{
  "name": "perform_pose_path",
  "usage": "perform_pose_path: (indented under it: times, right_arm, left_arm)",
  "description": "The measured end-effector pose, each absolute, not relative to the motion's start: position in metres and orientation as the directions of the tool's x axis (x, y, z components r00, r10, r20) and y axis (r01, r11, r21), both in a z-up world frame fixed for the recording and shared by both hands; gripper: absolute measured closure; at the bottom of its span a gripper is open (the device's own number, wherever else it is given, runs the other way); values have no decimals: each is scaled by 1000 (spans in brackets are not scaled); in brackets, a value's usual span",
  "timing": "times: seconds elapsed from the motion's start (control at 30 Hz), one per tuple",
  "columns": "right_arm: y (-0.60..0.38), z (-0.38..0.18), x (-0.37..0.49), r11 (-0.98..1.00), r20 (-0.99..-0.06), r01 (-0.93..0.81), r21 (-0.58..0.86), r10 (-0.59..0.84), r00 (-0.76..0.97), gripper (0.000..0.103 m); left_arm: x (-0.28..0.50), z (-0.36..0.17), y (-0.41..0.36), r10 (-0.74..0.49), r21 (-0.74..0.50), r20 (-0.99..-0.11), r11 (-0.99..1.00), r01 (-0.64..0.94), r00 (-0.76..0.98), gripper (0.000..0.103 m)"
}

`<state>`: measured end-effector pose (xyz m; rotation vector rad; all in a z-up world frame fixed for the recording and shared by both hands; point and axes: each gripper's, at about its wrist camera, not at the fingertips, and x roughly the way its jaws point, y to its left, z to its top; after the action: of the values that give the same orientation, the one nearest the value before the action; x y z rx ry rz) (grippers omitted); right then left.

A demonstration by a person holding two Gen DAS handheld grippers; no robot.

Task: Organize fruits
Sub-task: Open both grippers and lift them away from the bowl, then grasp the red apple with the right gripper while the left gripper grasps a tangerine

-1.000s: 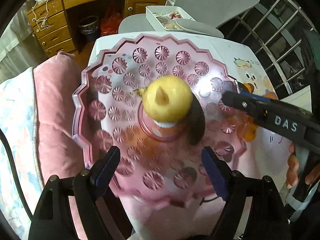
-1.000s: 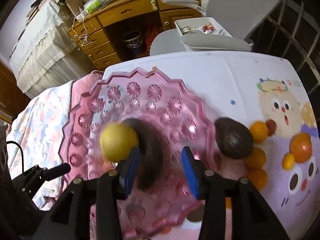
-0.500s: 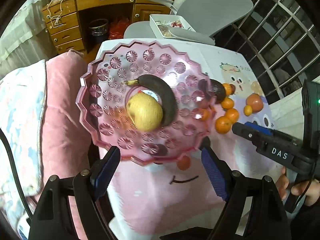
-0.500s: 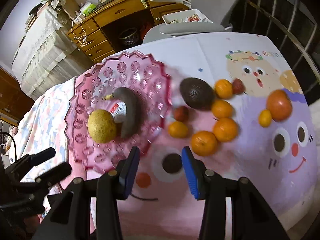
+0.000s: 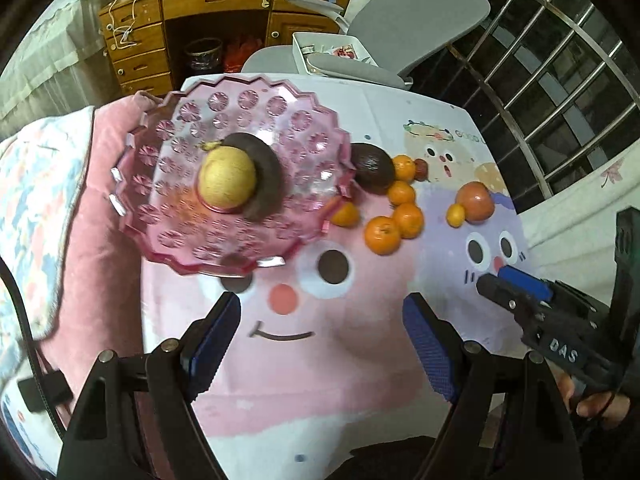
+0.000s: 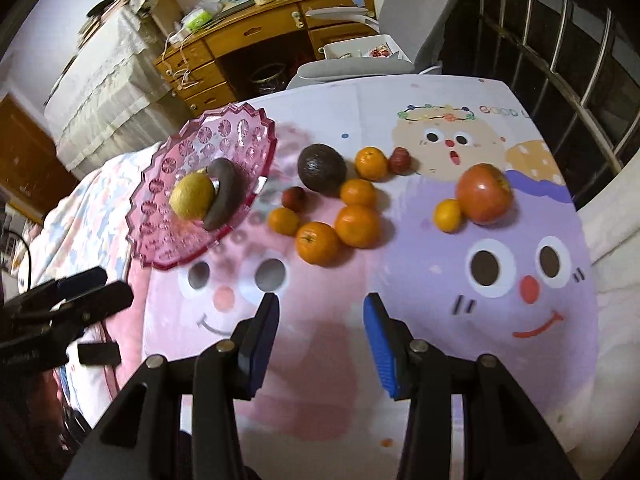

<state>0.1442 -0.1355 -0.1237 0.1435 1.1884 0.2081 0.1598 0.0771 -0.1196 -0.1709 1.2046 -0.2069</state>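
Right gripper, fingers spread, empty; nearest orange at 12 o'clock, near. Left gripper spread, empty, farther.

Glossy pink plastic dish (faceted) on matt printed cloth.

A cartoon-printed cloth with smiling pink and purple faces covers the counter. Behind it stands a grey office chair, and a white tray of small items rests on its seat. Farther back is a wooden desk with drawers, a bin in its kneehole. A pink cushion lies at the left beside a floral blanket, and metal railings run along the right
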Motion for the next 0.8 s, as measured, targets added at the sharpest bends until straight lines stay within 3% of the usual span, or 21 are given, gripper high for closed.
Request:
perform_pose_path:
  times: [0.47,0.6,0.8]
  right_arm:
    - [-219,-117,158,964,-893,-215,159,233,384,45]
    - [-240,-118,170,964,-885,-221,149,230,405,34]
    - [-264,-128,195,964,-878,-215,159,237,415,29]
  left_arm:
    - [180,-144,4,-240,-291,-897,953,-86,370,21]
    - [190,-153,-4,-234,-302,-894,945,-128,383,21]
    - [204,-175,-10,-221,-322,-895,921,-220,387,21]
